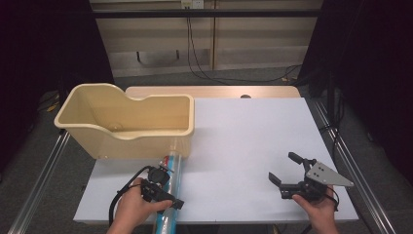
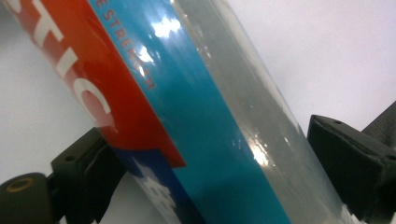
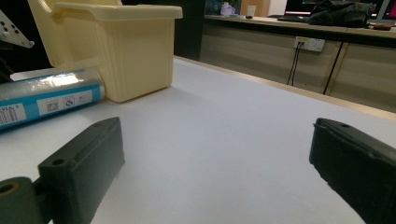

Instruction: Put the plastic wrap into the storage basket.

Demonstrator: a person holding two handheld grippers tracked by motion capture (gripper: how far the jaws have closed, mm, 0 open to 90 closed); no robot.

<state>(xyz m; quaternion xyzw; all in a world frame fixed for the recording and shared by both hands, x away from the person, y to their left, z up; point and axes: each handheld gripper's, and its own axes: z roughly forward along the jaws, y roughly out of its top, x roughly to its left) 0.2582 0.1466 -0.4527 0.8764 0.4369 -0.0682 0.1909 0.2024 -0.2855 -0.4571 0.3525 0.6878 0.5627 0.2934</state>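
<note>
A roll of clear wrap (image 1: 174, 168) with a blue and red label lies on the white table, its far end against the cream bin (image 1: 131, 144). My left gripper (image 1: 168, 189) straddles the roll near the table's front edge. In the left gripper view the roll (image 2: 210, 116) spans the gap between the jaws, and both jaws press its sides (image 2: 212, 144). My right gripper (image 1: 282, 167) rests low at the front right, jaws wide apart with nothing between them (image 3: 219, 140). From there the roll (image 3: 46, 95) and the bin (image 3: 135, 56) lie off to the left.
The white table top (image 1: 243, 126) stretches bare between the bin and my right gripper. Metal rails (image 1: 39, 180) run along both sides of the table. Cables hang by the wall panels (image 1: 195, 53) behind the table.
</note>
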